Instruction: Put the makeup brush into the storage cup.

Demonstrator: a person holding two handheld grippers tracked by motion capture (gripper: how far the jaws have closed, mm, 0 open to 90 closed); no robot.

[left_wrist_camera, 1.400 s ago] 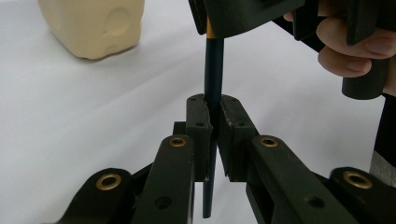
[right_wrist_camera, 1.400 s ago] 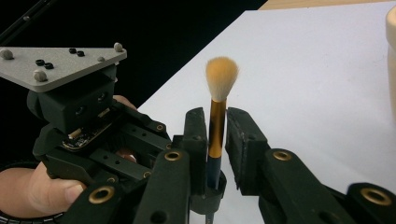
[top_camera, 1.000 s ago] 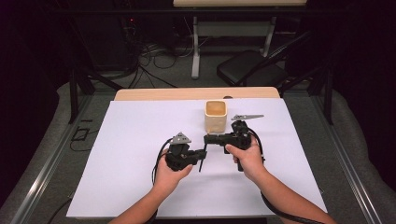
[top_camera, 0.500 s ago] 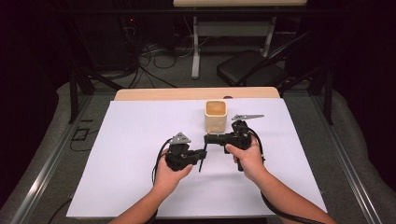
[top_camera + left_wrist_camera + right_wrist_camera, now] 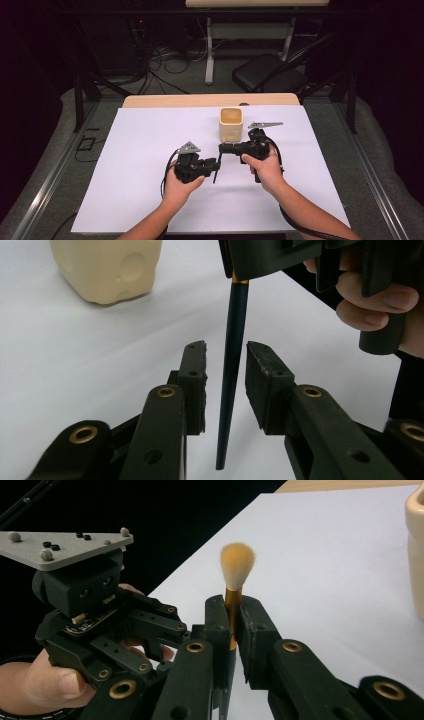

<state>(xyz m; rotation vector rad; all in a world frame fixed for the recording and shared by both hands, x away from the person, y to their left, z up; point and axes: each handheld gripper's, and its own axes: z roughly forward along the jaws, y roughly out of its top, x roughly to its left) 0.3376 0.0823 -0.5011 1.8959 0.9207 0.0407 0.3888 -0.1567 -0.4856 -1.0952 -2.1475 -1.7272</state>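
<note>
A makeup brush with a dark tapered handle, a gold ferrule and tan bristles hangs point-down over the white table. My right gripper is shut on it at the ferrule, seen from above at mid-table. My left gripper has just been opening its jaws. The handle stands between its pads with a gap on each side. In the high view the left gripper sits just left of the right one, both held in a person's hands.
A cream square cup stands behind the grippers, also seen at the upper left of the left gripper view. White paper covers the table, with a wooden edge at the far side. A dark chair stands beyond.
Both hands stay where they were. The left gripper's jaws look slightly wider apart around the brush handle than before.
</note>
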